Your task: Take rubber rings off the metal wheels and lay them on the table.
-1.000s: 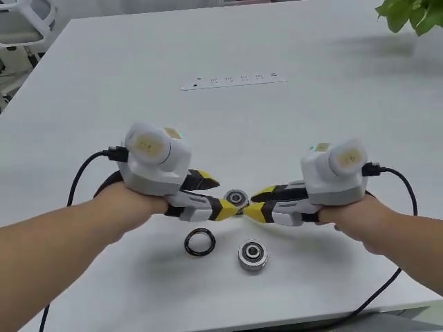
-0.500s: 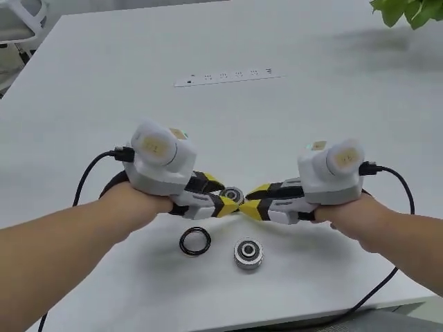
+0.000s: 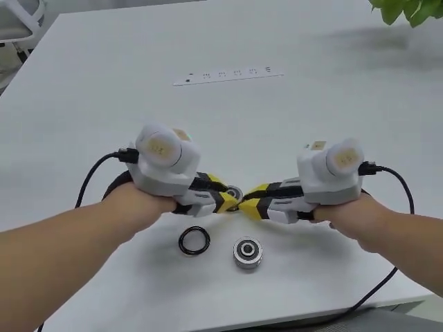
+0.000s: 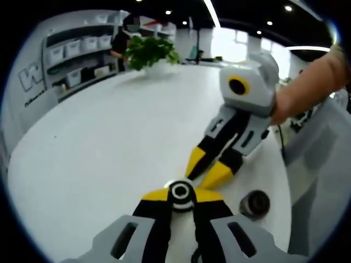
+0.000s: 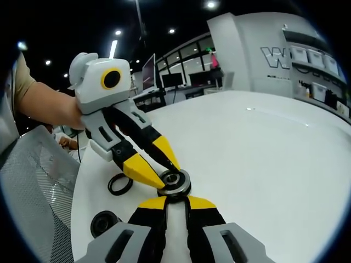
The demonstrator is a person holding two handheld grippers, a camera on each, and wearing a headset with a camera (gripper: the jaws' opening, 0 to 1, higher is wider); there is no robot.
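A metal wheel (image 3: 234, 193) with its black rubber ring is held above the table between both grippers. My left gripper (image 4: 182, 192) is shut on this wheel (image 4: 181, 198), a jaw on either side. From the other side my right gripper (image 5: 176, 202) is shut on the ring at the rim of the wheel (image 5: 174, 183). In the head view the left gripper (image 3: 225, 200) and right gripper (image 3: 247, 205) meet tip to tip. A loose rubber ring (image 3: 194, 241) lies on the table below them. Beside it lies a second wheel (image 3: 248, 252).
The white table (image 3: 291, 97) stretches far ahead, with a flush socket strip (image 3: 228, 75) at its middle. Green plant leaves (image 3: 408, 10) hang over the far right corner. Black cables (image 3: 394, 228) trail from both grippers. The table's near edge runs just below the loose ring.
The two grippers have drawn closer together, and their yellow tips now cover most of the held wheel. The ring and wheel on the table have not moved.
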